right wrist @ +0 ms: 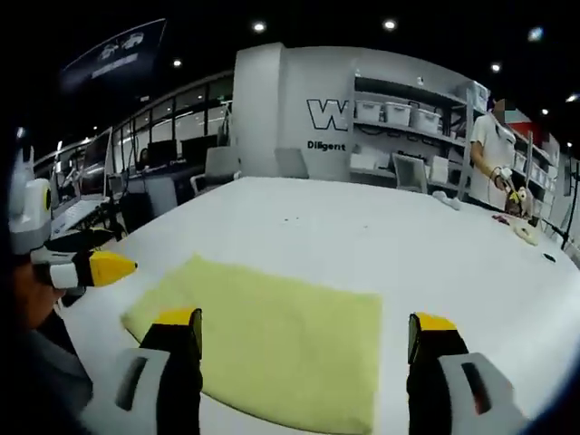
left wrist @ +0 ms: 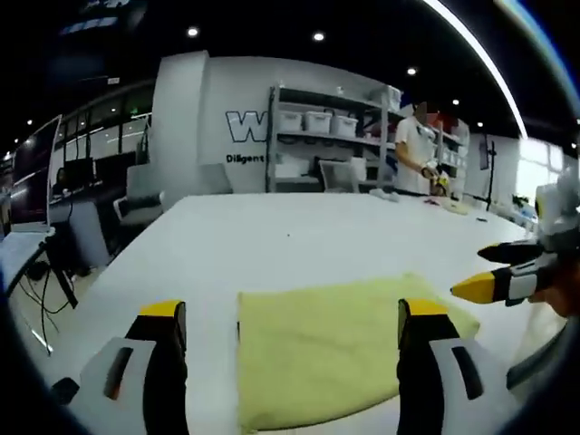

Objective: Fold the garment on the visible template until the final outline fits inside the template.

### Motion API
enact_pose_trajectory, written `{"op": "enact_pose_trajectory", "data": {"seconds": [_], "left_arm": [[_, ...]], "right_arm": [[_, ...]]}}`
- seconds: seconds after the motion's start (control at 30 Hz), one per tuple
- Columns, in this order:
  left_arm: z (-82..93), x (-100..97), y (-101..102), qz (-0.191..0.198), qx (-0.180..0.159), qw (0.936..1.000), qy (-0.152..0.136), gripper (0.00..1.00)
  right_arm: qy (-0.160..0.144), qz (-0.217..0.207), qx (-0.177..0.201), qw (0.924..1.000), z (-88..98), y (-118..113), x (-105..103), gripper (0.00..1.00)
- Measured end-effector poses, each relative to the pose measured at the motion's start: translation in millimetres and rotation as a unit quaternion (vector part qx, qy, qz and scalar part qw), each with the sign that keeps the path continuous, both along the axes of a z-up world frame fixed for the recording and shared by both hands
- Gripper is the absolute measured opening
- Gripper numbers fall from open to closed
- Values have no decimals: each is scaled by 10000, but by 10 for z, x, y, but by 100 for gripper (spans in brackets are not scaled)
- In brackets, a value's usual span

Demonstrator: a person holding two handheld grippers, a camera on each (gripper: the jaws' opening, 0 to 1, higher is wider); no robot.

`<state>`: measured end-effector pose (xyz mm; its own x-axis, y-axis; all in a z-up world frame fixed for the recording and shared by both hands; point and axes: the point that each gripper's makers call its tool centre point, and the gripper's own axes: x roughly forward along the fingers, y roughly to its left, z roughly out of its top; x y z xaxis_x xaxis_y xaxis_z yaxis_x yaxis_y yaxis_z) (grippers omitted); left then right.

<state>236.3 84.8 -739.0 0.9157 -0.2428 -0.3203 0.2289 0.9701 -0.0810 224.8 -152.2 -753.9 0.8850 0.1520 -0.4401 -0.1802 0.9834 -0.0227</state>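
While folded, garment [left wrist: 326,349] between tongs [left wrist: 294,331].

white wall [right wrist: 299,100] | large "W", cut off | below it "Diligent", cut off

Yellow garment [left wrist: 326,349] on white table [left wrist: 272,245]

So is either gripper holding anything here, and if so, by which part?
Nothing is held. The left gripper and right gripper both stand open above the yellow garment, which lies flat on the white table.
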Motion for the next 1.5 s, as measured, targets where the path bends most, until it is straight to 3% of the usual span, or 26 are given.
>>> {"op": "enact_pose_trajectory", "data": {"seconds": [0.1,1.5], "left_arm": [[-4,-2,-7,-9,61,10000,-2,95],[-83,73,-48,-130,336,9993,-28,89]], "right_arm": [[123,6,-71,9999,-65,-8,-17,93],[149,101,-286,9994,-107,30,13,85]]}}
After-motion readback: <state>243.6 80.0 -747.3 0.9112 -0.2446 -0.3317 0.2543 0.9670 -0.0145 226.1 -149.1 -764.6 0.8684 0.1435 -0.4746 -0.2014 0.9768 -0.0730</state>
